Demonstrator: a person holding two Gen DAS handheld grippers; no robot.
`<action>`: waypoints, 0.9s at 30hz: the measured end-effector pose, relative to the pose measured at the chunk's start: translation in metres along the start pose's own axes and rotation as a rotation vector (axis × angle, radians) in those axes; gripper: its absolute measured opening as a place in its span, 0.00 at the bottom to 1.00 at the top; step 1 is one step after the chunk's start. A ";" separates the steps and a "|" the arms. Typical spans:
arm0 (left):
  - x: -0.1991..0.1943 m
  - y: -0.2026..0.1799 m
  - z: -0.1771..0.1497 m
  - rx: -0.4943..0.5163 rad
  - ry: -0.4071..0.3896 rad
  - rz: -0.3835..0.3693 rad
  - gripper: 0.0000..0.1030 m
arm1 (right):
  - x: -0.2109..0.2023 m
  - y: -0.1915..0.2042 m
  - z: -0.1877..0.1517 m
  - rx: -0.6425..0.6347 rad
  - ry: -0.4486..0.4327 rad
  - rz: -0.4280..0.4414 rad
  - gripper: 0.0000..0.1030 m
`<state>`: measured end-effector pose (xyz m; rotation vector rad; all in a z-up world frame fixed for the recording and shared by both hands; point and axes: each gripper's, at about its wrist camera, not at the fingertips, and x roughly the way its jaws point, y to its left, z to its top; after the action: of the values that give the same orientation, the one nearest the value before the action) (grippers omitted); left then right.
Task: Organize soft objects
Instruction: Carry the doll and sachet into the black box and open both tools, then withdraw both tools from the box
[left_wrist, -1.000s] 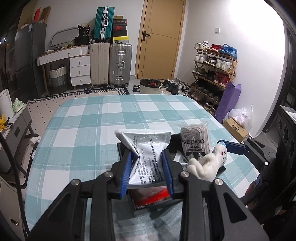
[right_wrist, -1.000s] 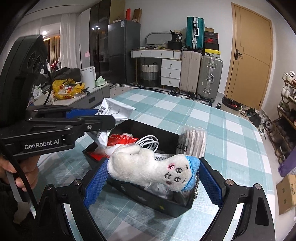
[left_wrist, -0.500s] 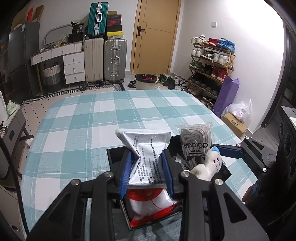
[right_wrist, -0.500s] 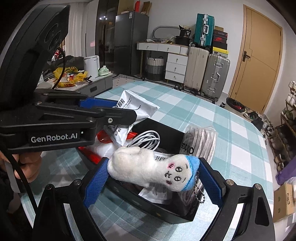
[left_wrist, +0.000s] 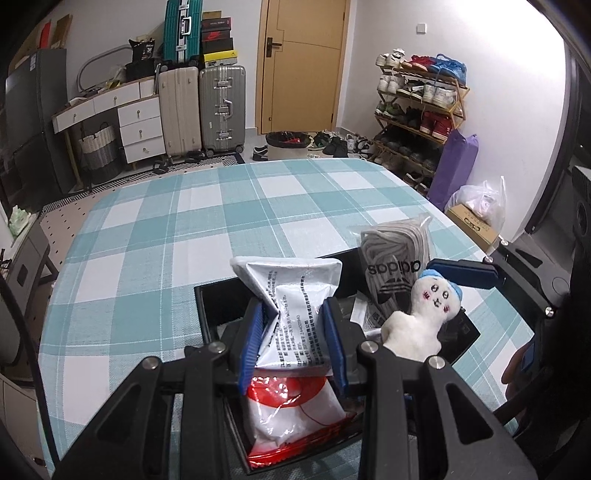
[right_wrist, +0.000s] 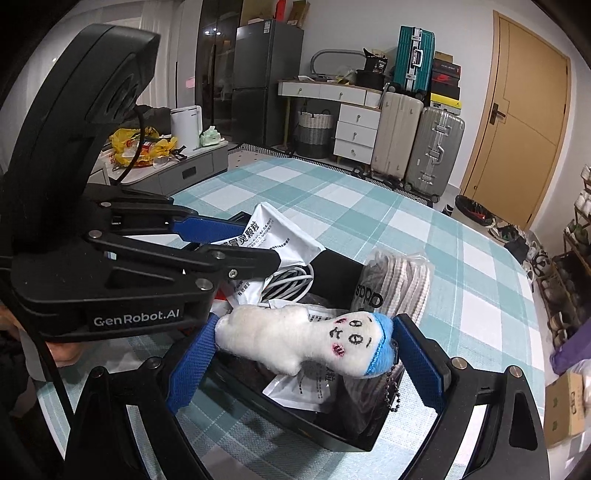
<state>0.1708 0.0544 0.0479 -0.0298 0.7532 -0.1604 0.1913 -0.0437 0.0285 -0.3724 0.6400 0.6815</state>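
My left gripper (left_wrist: 293, 334) is shut on a white packet with black print (left_wrist: 295, 299) and holds it over the black tray (left_wrist: 210, 306). The packet also shows in the right wrist view (right_wrist: 273, 236). My right gripper (right_wrist: 301, 354) is shut on a white plush doll with a blue cap (right_wrist: 306, 341), held lengthwise between the blue pads above the tray (right_wrist: 332, 435). The doll also shows in the left wrist view (left_wrist: 424, 314). In the tray lie a red and white packet (left_wrist: 295, 410), a bagged adidas item (left_wrist: 395, 266), and a white cable (right_wrist: 291, 280).
The tray sits on a table with a teal and white checked cloth (left_wrist: 221, 206). Suitcases (left_wrist: 207, 107), white drawers (left_wrist: 140, 125) and a shoe rack (left_wrist: 417, 107) stand beyond the table's far edge. A low cabinet with clutter (right_wrist: 166, 158) stands to the left.
My left gripper has moved forward and up over the tray with the white packet, uncovering the red and white packet below. My right gripper holds the doll a little lower over the tray.
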 end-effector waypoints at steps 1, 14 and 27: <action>0.001 -0.001 0.000 0.004 0.002 -0.001 0.30 | 0.000 -0.001 0.000 0.001 0.000 0.002 0.91; 0.006 0.004 -0.002 -0.013 0.011 -0.003 0.35 | -0.003 -0.001 -0.003 0.014 -0.019 -0.026 0.94; -0.047 0.005 -0.011 -0.022 -0.086 0.028 0.64 | -0.056 -0.020 -0.026 0.149 -0.116 -0.012 0.99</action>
<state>0.1302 0.0668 0.0710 -0.0466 0.6691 -0.1233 0.1605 -0.0968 0.0482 -0.1970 0.5741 0.6353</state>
